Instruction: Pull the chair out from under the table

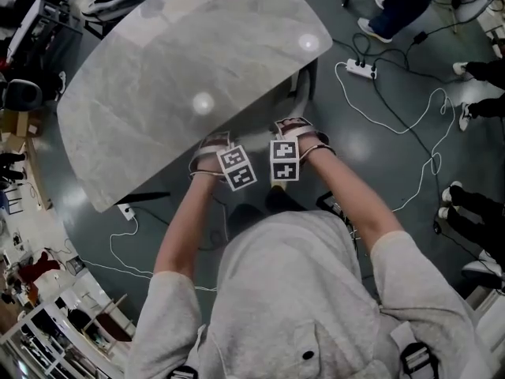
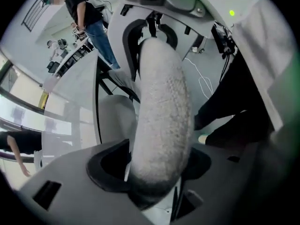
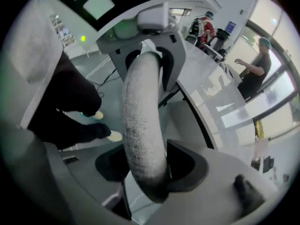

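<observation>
The chair is tucked under the pale marble-look table (image 1: pixel 173 77), and from above I see almost nothing of it. Its padded grey back rail (image 2: pixel 161 111) runs straight between the jaws of my left gripper (image 2: pixel 157 172), which points down over it. The same rail (image 3: pixel 140 121) passes between the jaws of my right gripper (image 3: pixel 150 168). Both pairs of jaws stand wide and straddle the rail, with no clear squeeze on it. In the head view the left gripper (image 1: pixel 235 168) and right gripper (image 1: pixel 284 160) sit side by side at the table's near edge, marker cubes up, fingertips hidden.
White cables and a power strip (image 1: pixel 359 69) lie on the grey floor to the right, another strip (image 1: pixel 126 210) to the left. Bystanders' feet (image 1: pixel 465 204) stand at the right edge, one person (image 1: pixel 387 14) at the top. My own legs (image 2: pixel 234 121) are just behind the chair.
</observation>
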Action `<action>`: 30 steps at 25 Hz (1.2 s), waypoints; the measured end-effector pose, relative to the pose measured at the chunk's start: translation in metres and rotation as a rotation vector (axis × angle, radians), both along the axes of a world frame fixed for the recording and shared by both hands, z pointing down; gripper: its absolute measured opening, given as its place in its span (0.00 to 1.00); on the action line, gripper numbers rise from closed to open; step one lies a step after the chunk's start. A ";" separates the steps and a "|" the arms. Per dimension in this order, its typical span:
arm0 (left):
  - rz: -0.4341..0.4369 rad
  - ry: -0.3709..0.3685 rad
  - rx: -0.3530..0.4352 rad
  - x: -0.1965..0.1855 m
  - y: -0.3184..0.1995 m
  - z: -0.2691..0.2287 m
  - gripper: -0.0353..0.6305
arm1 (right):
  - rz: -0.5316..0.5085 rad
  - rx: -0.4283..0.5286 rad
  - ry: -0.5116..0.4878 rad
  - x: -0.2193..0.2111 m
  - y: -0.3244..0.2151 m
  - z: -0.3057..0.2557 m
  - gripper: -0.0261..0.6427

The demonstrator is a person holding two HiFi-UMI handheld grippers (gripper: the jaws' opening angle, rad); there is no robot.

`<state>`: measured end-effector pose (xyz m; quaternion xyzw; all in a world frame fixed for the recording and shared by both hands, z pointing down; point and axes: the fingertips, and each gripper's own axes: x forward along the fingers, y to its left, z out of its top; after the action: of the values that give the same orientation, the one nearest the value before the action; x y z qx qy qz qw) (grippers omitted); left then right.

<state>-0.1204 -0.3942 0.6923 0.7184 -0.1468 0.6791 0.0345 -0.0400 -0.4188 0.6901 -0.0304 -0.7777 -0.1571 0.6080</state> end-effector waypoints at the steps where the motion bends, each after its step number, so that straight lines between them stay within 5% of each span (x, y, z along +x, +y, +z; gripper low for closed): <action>1: 0.018 -0.024 -0.006 0.000 0.001 0.005 0.48 | -0.045 0.055 0.044 0.002 -0.001 0.008 0.33; 3: 0.073 -0.069 0.001 0.000 0.002 0.010 0.40 | -0.090 0.144 0.084 0.004 -0.003 0.019 0.33; 6: 0.148 -0.078 0.029 0.002 0.001 0.012 0.28 | -0.073 0.140 0.068 0.002 -0.006 0.022 0.32; 17: 0.239 0.021 0.002 0.012 0.004 0.011 0.25 | -0.180 0.061 0.070 0.001 0.001 0.025 0.23; 30: 0.226 0.045 -0.031 0.015 0.011 0.012 0.23 | -0.208 0.022 0.093 0.005 0.008 0.029 0.21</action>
<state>-0.1058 -0.3835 0.7038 0.7448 -0.0536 0.6646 -0.0277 -0.0355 -0.4111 0.7187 -0.1114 -0.7397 -0.2261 0.6240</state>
